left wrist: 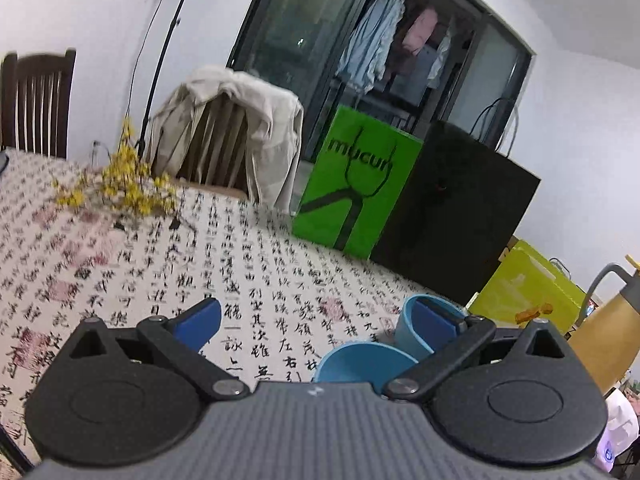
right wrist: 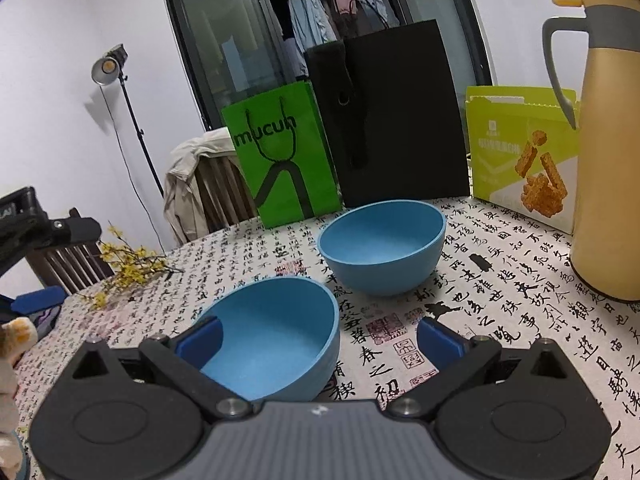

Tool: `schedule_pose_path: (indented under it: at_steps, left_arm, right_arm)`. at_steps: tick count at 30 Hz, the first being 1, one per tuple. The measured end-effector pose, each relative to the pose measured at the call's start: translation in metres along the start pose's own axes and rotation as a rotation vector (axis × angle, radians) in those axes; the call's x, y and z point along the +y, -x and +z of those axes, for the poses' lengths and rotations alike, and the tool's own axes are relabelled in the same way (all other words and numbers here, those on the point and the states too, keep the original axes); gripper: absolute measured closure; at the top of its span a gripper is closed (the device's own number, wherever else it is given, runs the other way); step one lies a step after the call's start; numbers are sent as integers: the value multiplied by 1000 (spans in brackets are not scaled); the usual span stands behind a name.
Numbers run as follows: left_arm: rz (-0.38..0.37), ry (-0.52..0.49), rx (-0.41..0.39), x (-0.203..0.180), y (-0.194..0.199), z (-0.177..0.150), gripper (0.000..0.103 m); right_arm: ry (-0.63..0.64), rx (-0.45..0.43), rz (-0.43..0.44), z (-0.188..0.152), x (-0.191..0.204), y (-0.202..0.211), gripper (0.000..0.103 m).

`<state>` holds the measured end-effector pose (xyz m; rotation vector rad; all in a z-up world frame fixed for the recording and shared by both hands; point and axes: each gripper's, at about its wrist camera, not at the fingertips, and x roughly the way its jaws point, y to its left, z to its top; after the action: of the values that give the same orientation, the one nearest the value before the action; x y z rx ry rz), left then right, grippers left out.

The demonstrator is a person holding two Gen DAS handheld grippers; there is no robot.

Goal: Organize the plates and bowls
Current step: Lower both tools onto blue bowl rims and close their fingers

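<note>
Right wrist view: right gripper [right wrist: 319,340] spread wide, empty; near bowl [right wrist: 276,340] sits between its pads, tilted, far bowl [right wrist: 382,246] ahead, upright on the tablecloth [right wrist: 520,280]. Both look like light, stiff, smooth plastic; rim wall is the likely pinch spot. Left gripper [left wrist: 320,320] also agape, bowls off its right pad

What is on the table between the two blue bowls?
Nothing. In the right wrist view, only bare calligraphy tablecloth shows between the near blue bowl and the far blue bowl; they stand apart.
</note>
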<state>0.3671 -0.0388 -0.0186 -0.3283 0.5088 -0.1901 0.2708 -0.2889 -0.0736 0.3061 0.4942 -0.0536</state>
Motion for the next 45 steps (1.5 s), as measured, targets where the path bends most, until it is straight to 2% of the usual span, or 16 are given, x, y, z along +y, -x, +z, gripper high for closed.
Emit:
schedule_pose_path:
  at_steps: [5,13,19,23,25,33,45]
  left_arm:
    - [29,28,45,14,-20,0,0]
    - [37,55,166,28,-50,-3,0]
    - [28,21,187,24,-58,-11,0]
    - [-22,-33,192,18,-69,-17,0]
    - [-20,-57,198,18,-77,-21,0]
    - [-94,-69,253,20,-98,-32,0]
    - [-70,-69,320,20,-114,-46,0]
  right_arm:
    - [5,22,-28,0,7,-10,0]
    - [-15,46,-53,2,15,-21,0]
    - [-16,65,-75,1,21,-29,0]
    - [-25,77,-91,3,20,-35,0]
    - [-36,92,-102,3,18,-40,0]
    - [-44,131,-127,3,15,-56,0]
    - [-51,194,-129,-3,14,-75,0]
